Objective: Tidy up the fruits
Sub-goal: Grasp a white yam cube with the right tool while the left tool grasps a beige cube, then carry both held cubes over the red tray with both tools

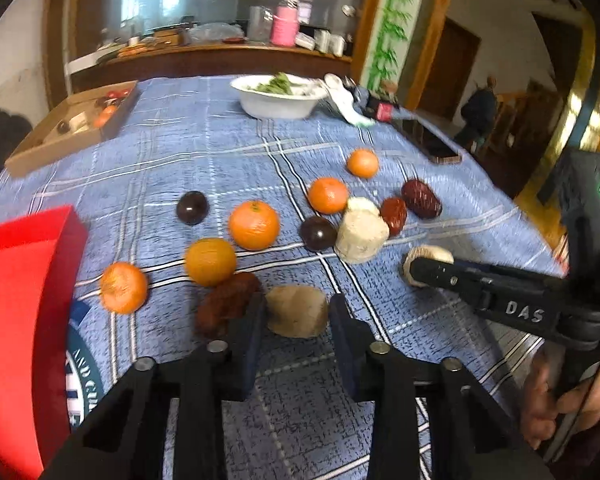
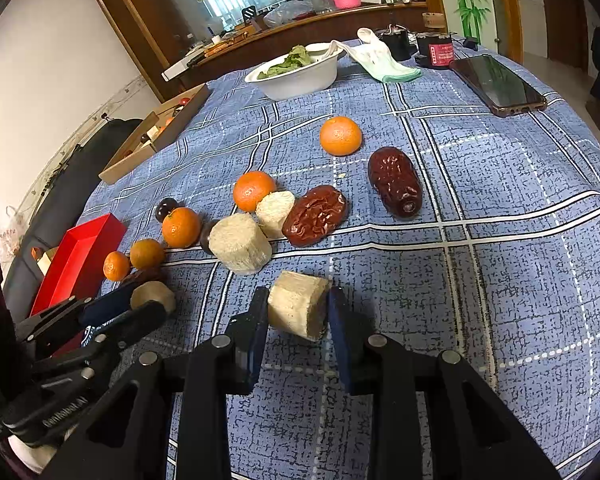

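Note:
Several oranges [image 1: 253,224], dark plums [image 1: 192,207], red dates [image 2: 315,215] and pale cylindrical chunks [image 2: 240,243] lie scattered on the blue checked tablecloth. My left gripper [image 1: 297,312] has its jaws on both sides of a beige chunk [image 1: 297,310], seen also in the right wrist view [image 2: 153,293]. My right gripper [image 2: 299,310] has its jaws against both ends of another pale chunk [image 2: 298,309], whose end shows in the left wrist view [image 1: 428,256]. A red box [image 1: 20,300] stands at the left.
A cardboard tray [image 1: 76,128] with small items sits at the far left. A white bowl [image 2: 300,74] of greens, a cloth [image 2: 380,58], a phone [image 2: 496,84] and dark jars [image 2: 436,50] lie at the far side.

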`<state>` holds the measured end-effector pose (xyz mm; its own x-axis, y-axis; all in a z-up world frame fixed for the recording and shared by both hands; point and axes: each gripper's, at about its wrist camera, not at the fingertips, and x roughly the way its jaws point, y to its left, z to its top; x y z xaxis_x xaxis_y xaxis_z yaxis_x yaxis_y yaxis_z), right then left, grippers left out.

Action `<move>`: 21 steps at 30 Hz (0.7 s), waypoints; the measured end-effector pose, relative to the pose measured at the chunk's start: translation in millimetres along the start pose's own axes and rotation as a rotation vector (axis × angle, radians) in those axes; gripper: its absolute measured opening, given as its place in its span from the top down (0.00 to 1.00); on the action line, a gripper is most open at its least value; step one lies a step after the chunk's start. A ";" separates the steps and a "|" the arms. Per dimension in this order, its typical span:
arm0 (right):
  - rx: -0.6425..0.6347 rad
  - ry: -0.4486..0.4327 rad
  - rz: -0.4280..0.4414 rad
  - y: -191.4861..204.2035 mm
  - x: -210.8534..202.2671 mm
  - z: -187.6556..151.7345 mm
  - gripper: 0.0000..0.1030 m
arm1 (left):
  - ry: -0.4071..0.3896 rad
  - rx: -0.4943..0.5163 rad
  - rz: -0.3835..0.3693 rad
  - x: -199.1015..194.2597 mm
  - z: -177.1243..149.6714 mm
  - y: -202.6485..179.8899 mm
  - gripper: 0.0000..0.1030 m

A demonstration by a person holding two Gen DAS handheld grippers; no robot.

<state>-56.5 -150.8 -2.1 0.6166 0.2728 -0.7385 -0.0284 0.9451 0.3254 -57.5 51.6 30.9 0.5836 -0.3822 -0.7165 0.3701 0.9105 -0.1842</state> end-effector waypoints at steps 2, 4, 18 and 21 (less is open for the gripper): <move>-0.001 -0.005 -0.005 0.1 -0.6 0.1 0.73 | -0.018 -0.048 -0.029 -10.6 -0.6 11.1 0.73; -0.004 -0.022 -0.010 0.8 -4.1 0.2 0.78 | -0.039 -0.091 -0.048 -23.6 -0.9 23.4 0.74; -0.231 -0.077 0.050 110.5 -34.5 1.4 0.79 | -0.064 -0.156 -0.109 -74.2 -15.4 77.7 0.94; -0.205 -0.072 0.061 113.0 -33.6 -1.7 0.79 | -0.021 -0.118 -0.120 -59.9 -17.7 56.3 0.90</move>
<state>-81.8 -52.9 58.5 0.6630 0.3244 -0.6746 -0.2225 0.9459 0.2362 -84.4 128.6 51.6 0.5555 -0.4917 -0.6706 0.3513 0.8697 -0.3467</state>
